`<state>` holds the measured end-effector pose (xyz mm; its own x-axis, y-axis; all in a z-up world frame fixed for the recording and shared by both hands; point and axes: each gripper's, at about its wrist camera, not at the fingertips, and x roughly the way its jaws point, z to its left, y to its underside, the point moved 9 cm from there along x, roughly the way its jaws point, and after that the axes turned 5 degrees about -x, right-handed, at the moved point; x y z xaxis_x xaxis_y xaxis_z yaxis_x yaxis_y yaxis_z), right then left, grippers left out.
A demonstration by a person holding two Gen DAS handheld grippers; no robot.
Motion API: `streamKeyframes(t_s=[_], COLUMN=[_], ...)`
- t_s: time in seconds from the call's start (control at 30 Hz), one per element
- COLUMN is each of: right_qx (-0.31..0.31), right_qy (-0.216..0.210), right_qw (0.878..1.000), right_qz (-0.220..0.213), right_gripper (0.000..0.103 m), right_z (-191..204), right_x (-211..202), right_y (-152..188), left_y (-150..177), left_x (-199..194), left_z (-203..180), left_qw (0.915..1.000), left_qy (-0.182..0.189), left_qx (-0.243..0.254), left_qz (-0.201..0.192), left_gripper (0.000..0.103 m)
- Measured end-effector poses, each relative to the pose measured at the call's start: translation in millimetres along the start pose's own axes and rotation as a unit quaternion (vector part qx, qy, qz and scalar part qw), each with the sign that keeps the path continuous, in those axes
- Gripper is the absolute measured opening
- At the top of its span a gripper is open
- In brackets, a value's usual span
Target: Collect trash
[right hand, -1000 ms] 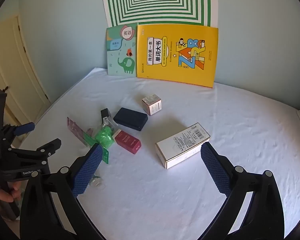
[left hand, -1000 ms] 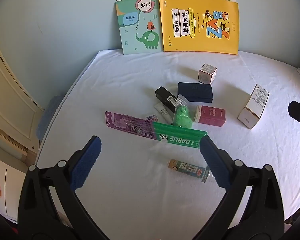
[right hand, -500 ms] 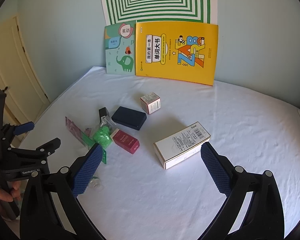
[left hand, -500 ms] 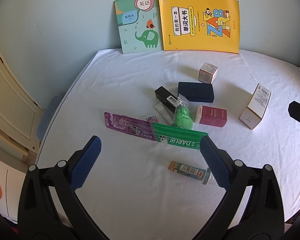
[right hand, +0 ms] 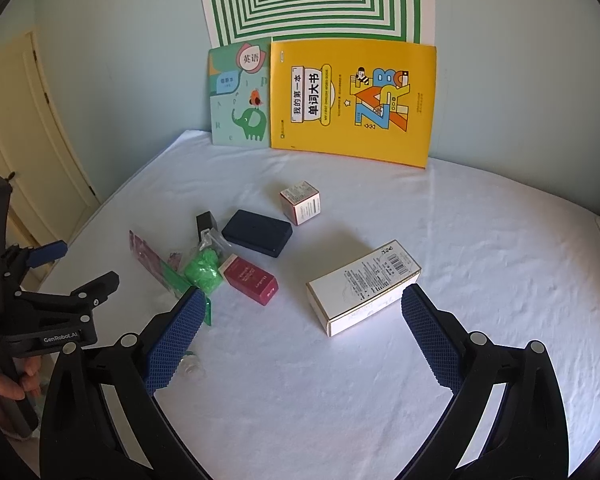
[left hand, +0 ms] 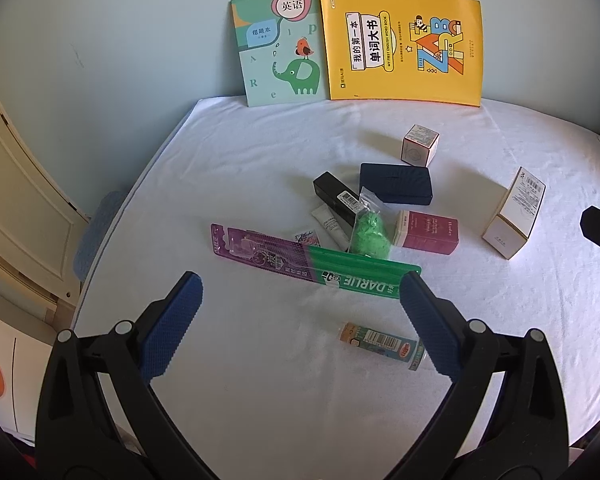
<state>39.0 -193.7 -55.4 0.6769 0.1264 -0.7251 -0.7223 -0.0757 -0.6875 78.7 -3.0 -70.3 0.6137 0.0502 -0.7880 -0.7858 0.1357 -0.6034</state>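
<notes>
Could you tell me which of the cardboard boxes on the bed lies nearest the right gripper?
The long white box with the barcode, lying just ahead of the open right gripper. The dark red box sits further left, and the small cube box is farther back.

Trash items scattered over the white-covered table.

A long purple-and-green toothbrush package [left hand: 312, 261] is laid flat and slanted at the near left of the cluster. Just behind it, a clear bag of green crumpled material [left hand: 370, 232] is set between a small white tube [left hand: 332, 227] and a dark red box [left hand: 428, 232]. A black box [left hand: 336, 196] and a navy case [left hand: 396, 183] are placed side by side behind these, with a small pinkish cube box [left hand: 419, 145] farther back. A white carton [right hand: 364, 286] is laid on its side well to the right. A small labelled tube [left hand: 382, 343] is seen lying alone nearest.
</notes>
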Motion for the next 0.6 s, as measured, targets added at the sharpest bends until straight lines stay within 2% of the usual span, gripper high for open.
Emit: streamKeyframes(t_s=[0.6], right_qx=[0.0], right_qy=[-0.003], right_qw=[1.0], right_qz=[0.0], right_gripper=[0.097], right_z=[-1.5], right_x=[-0.5], right_y=[0.0], left_y=[0.4], left_x=[0.3], left_z=[1.8], left_qw=[1.0], left_qy=[0.001], left_qx=[-0.001], left_qz=[0.001], left_gripper=[0.097])
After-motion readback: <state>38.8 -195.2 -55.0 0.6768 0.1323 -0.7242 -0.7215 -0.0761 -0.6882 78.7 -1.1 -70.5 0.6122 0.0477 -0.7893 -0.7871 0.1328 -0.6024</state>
